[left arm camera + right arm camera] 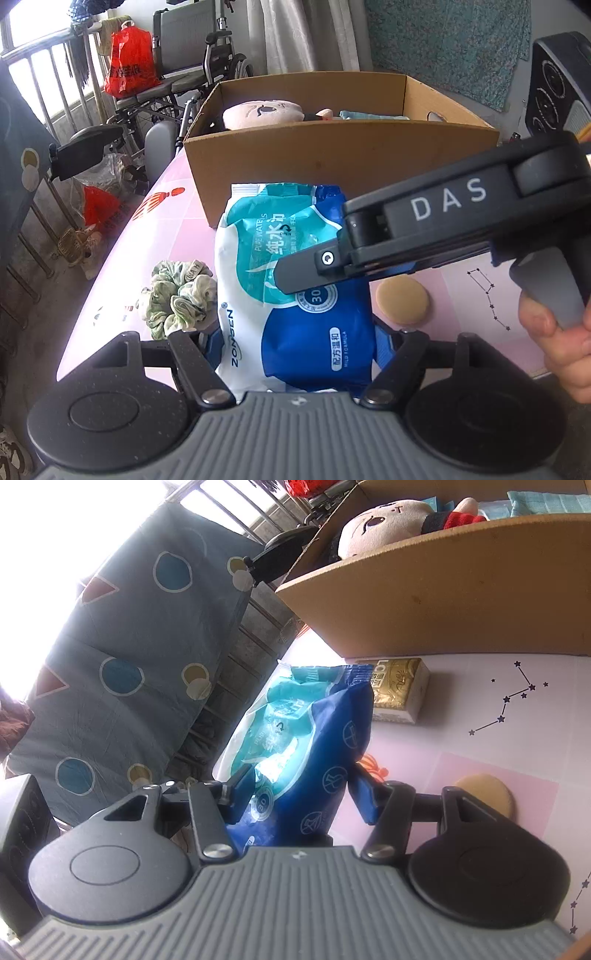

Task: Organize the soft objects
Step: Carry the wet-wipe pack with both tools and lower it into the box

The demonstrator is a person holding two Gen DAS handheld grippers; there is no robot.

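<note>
Both grippers clamp the wipes pack: the left gripper pinches its near end, the right gripper its sides, sharing the floppy load for the box. A scrunchie and sponge lie beside it; the box wall stands ahead.

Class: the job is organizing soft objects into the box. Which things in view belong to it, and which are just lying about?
Job:
wipes pack, held by both grippers
box
plush doll
scrunchie
round pad
tissue pack

Lying about:
wheelchair
red bag
patterned sheet
</note>
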